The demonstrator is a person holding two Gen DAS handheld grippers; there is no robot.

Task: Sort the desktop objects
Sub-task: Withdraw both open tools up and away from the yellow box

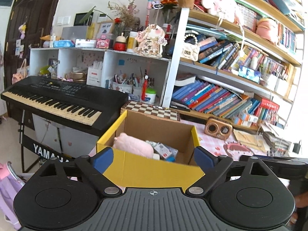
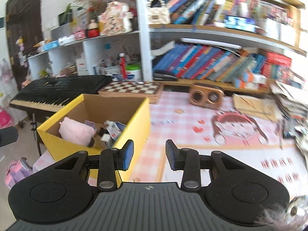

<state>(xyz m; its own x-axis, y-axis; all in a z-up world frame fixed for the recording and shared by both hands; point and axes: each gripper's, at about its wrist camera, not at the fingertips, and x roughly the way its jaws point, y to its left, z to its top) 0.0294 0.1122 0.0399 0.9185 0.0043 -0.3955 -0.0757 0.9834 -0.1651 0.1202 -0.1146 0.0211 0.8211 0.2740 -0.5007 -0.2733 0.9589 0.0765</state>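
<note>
A yellow cardboard box (image 1: pixel 154 173) stands open on the pink checked tablecloth (image 2: pixel 192 125). Inside it lie a pink plush toy (image 1: pixel 132 144) and several small cartons (image 1: pixel 165 150). My left gripper (image 1: pixel 153 157) hovers just in front of the box's near wall, open wide, with nothing held between its blue pads. In the right wrist view the box (image 2: pixel 134 127) sits to the left, with the plush toy (image 2: pixel 75 130) and cartons (image 2: pixel 113 129) showing inside. My right gripper (image 2: pixel 150 155) is beside the box's right wall above the cloth, open by a narrow gap and empty.
A black keyboard (image 1: pixel 57 96) stands left of the desk. A chessboard (image 1: pixel 152 109) lies behind the box. A wooden speaker (image 2: pixel 206 96) sits near the bookshelf (image 2: pixel 211 63). Brown envelopes (image 2: pixel 254 104) and stacked papers (image 2: pixel 290 100) crowd the right side.
</note>
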